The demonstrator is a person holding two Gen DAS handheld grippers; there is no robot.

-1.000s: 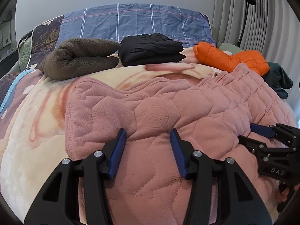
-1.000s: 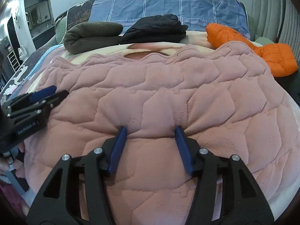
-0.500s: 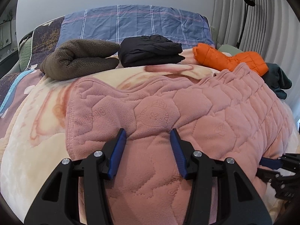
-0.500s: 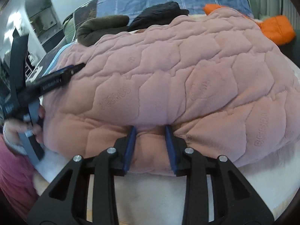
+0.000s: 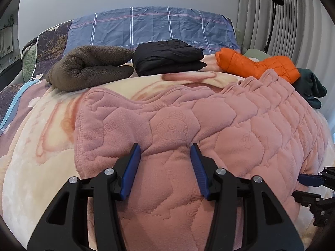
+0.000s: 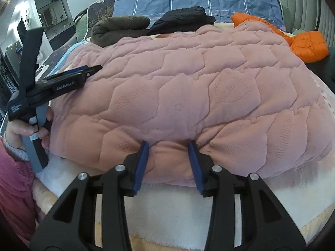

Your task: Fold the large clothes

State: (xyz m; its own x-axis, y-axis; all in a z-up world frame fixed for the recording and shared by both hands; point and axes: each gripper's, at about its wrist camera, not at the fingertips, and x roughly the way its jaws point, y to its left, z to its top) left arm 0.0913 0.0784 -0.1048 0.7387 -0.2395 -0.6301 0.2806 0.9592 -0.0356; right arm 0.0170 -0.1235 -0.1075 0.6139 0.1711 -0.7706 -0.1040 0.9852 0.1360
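Observation:
A large pink quilted fleece garment (image 5: 219,129) lies spread on the bed, also in the right wrist view (image 6: 188,87). My left gripper (image 5: 164,152) rests on its left part with the jaws apart and fabric bunched between the blue pads. My right gripper (image 6: 168,146) is at the garment's near edge, its pads pressed into a fold of the fleece with a wide gap between them. The right gripper shows at the lower right of the left wrist view (image 5: 309,186). The left gripper shows at the left of the right wrist view (image 6: 83,71).
At the head of the bed lie a folded brown fleece (image 5: 88,69), a folded black garment (image 5: 167,56), an orange puffer jacket (image 5: 257,64) and a dark green garment (image 5: 312,87). A blue plaid pillow (image 5: 150,27) stands behind. A cream blanket (image 5: 41,138) covers the bed.
My right gripper pulled back from the top of the garment to its near edge and its jaws narrowed onto a fold there. My left gripper stayed in place.

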